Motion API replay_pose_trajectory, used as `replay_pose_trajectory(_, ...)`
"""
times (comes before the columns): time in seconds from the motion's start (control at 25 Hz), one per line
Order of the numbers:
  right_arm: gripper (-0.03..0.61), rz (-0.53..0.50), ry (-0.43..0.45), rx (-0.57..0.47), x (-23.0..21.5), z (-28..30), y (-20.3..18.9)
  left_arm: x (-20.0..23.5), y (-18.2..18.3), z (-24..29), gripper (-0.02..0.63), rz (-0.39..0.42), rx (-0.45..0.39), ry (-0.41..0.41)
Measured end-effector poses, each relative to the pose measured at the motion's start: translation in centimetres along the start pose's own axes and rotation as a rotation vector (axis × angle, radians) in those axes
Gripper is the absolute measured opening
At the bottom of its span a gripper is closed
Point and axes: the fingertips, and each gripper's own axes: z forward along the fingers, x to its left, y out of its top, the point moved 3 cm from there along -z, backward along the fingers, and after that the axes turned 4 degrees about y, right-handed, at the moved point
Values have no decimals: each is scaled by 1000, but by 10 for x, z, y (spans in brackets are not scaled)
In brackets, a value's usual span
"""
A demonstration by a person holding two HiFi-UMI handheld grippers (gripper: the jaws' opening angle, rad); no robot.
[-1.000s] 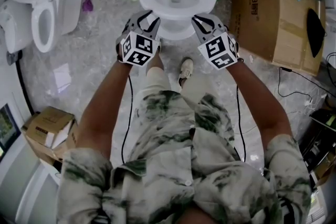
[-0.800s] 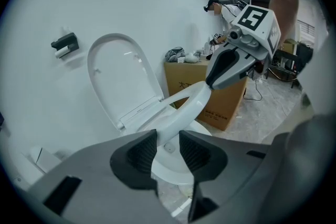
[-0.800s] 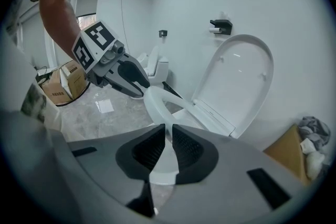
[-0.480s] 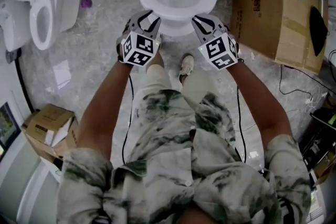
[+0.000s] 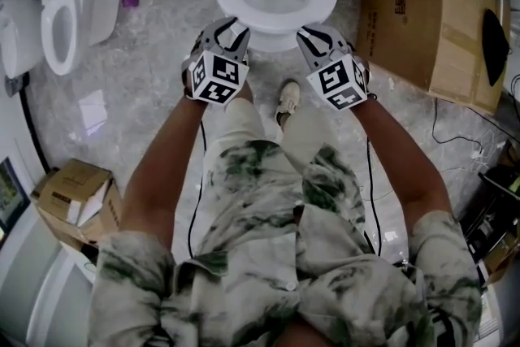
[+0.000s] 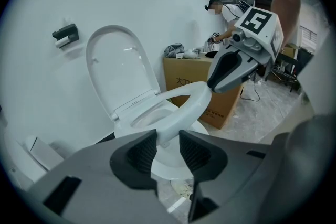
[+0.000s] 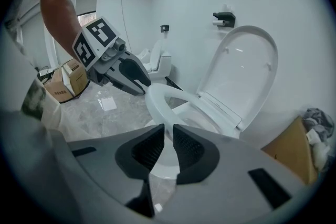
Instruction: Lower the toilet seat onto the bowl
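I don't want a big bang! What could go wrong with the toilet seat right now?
The toilet seat is tilted up, off the bowl. The right hand-held gripper is opening its jaws at the rim, so only the left hand-held gripper clamps it. If that grip slips, the seat could drop and slam. Held on one side, it might also twist.

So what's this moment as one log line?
toilet seat: tilted above bowl, lid up | left hand-held gripper: shut on seat rim | right hand-held gripper: jaws opening at front rim, nothing clamped
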Motion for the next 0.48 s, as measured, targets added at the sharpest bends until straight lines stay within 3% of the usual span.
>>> replay_pose_trajectory(0.48, 69, 9, 0, 20, 14, 13, -20, -12, -21, 9, 143, -9, 17, -8)
